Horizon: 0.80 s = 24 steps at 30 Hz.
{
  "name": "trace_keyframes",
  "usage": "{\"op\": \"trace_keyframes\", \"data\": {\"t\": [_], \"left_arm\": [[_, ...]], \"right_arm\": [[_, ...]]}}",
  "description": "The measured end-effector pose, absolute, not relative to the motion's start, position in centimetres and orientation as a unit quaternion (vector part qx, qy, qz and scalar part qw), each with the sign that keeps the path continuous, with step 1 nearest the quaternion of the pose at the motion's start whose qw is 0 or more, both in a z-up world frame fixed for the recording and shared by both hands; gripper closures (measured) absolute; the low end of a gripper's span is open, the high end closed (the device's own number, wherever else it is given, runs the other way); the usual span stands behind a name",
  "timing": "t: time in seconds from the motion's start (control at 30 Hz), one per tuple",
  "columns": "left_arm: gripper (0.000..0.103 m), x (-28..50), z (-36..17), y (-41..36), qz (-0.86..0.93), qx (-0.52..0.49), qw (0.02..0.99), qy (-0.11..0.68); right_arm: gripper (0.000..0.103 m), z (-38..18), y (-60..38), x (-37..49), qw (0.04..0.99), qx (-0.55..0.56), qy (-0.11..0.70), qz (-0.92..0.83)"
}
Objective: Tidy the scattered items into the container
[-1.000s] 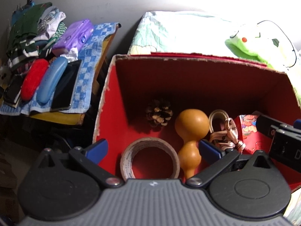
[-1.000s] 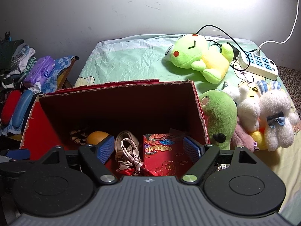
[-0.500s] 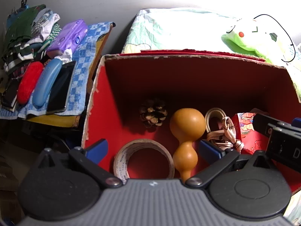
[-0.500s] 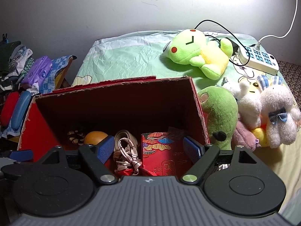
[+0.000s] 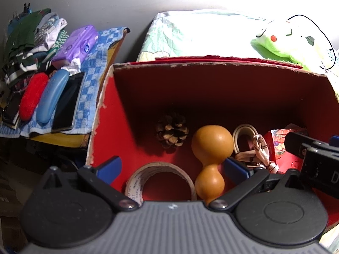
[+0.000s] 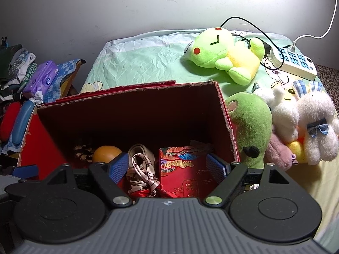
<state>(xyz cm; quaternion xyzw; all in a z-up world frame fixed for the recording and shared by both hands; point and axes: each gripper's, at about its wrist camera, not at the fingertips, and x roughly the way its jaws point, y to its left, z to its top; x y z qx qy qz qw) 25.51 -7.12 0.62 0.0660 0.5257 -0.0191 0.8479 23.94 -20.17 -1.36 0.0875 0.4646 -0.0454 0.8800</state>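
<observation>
So, left wrist view first.
Left gripper [image 5: 172,167]: its blue fingers are spreading wide apart above the red box [image 5: 110,114], gripping nothing.
Tape roll [image 5: 160,183]: it is lying flat inside the red box, at the near wall, between the two left fingers.
Gourd [image 5: 210,156]: the orange gourd is lying inside the red box, just beside the tape roll, and one blue finger is covering a bit of it.
Pine cone [image 5: 172,131]: it is sitting inside the red box, closer to the far wall than the gourd.
Strap [image 5: 252,150]: the pale strap with a metal clip is lying inside the red box, on the other side of the gourd from the pine cone.
Red packet [image 5: 281,150]: it is standing inside the red box, just beside the strap.
Blue case [image 5: 52,96]: it is lying outside the red box, on a checkered cloth [image 5: 93,78].

Now the right wrist view.
Right gripper [image 6: 168,167]: its fingers are spreading wide too, holding nothing, above the near edge of the red box [image 6: 224,116].
Strap [image 6: 141,163]: it is lying inside the red box between the right fingers, beside the red packet [image 6: 182,163].
Green frog toy [image 6: 251,127]: it is leaning outside the red box, touching its side wall.
Power strip [image 6: 293,62]: it is lying on the bed, well apart from the red box.
</observation>
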Motion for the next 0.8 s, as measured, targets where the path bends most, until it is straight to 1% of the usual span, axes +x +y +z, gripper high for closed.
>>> {"op": "trace_keyframes", "data": {"t": [0.8], "left_arm": [[0.0, 25.41, 0.64, -7.36, -0.03, 0.071, 0.857, 0.509]], "right_arm": [[0.021, -1.05, -20.14, 23.64, 0.882, 0.086, 0.46, -0.051]]}}
